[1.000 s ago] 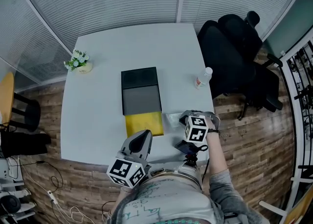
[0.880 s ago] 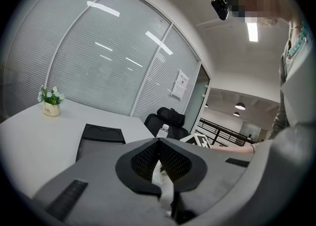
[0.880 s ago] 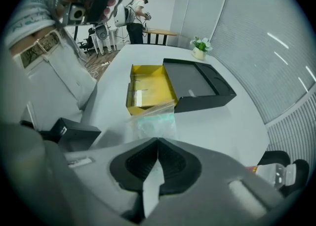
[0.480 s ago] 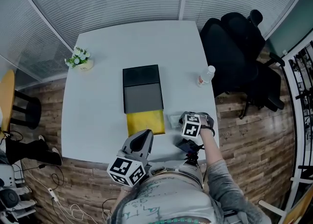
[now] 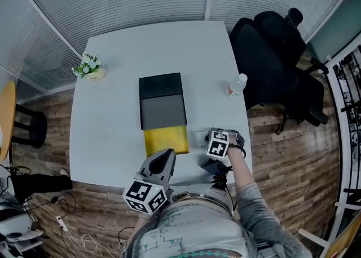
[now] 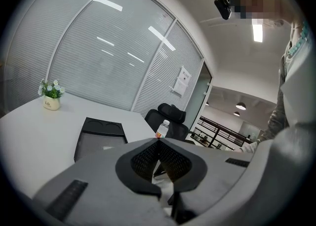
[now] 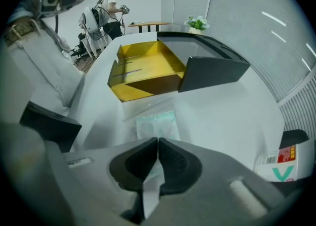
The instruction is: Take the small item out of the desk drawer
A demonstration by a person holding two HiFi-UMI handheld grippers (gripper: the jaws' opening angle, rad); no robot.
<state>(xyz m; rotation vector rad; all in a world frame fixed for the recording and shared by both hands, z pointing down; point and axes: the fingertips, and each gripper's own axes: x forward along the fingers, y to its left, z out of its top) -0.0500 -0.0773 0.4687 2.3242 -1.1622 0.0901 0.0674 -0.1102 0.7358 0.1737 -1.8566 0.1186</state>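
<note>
- Nearest me, the left gripper (image 6: 159,141) hovers at the near edge of the bench (image 5: 107,133) and points out across it. Its jaws are pressed together with nothing between them.
- Just to its right, the right gripper (image 7: 158,141) points steeply down at the bench. I read its jaws as almost together, having just eased open a hair, with the near edge of the clear packet (image 7: 157,123) pinched between the pads.
- The rest of the packet lies flat on the bench, outside the yellow drawer (image 5: 166,140) and just beside its right front corner.
- The drawer stands pulled out toward me from the black organiser (image 5: 162,100) in the middle of the bench.
- Further off, a small bottle (image 5: 237,85) stands near the right edge of the bench, and a potted plant (image 5: 87,68) near its far left corner.
- A black office chair (image 5: 271,54) sits off the far right corner, against the blinds.
</note>
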